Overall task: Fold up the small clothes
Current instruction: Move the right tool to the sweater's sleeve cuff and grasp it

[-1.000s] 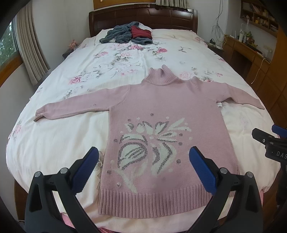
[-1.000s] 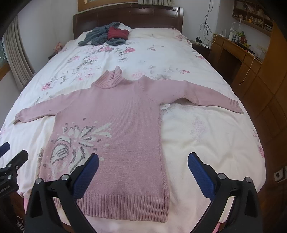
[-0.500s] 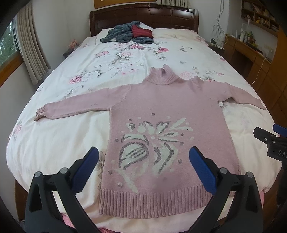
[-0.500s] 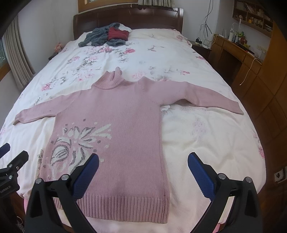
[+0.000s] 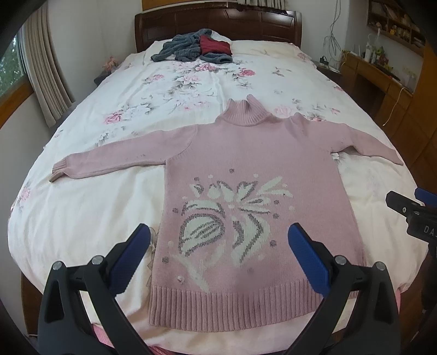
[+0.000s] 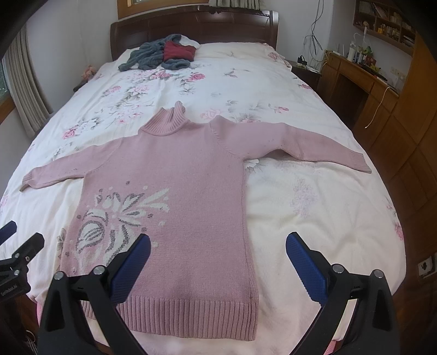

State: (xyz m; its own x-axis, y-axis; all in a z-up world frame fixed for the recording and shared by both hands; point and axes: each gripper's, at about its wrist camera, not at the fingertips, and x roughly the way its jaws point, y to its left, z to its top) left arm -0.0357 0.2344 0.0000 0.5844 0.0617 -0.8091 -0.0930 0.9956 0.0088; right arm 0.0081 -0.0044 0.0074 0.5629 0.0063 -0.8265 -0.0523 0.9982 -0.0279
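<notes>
A pink turtleneck sweater [image 5: 254, 174] [image 6: 180, 185] with a white and grey flower pattern lies flat, front up, on the bed, both sleeves spread out sideways. Its ribbed hem [image 5: 235, 308] is at the near edge of the bed. My left gripper [image 5: 218, 240] hovers open above the lower left part of the sweater, nothing between its blue pads. My right gripper [image 6: 218, 245] hovers open over the sweater's lower right edge and the bare quilt beside it, also holding nothing. Each gripper shows at the side of the other's view.
The bed has a white floral quilt [image 5: 164, 103] and a dark wooden headboard [image 5: 218, 21]. A heap of grey and dark red clothes [image 5: 196, 49] lies near the headboard. A wooden desk and cabinets [image 6: 382, 103] line the right side; a curtain [image 5: 43, 62] hangs left.
Both views have shifted slightly; the sweater sits a touch lower and nearer in the frames. The sweater itself has not moved and both grippers stay open.
</notes>
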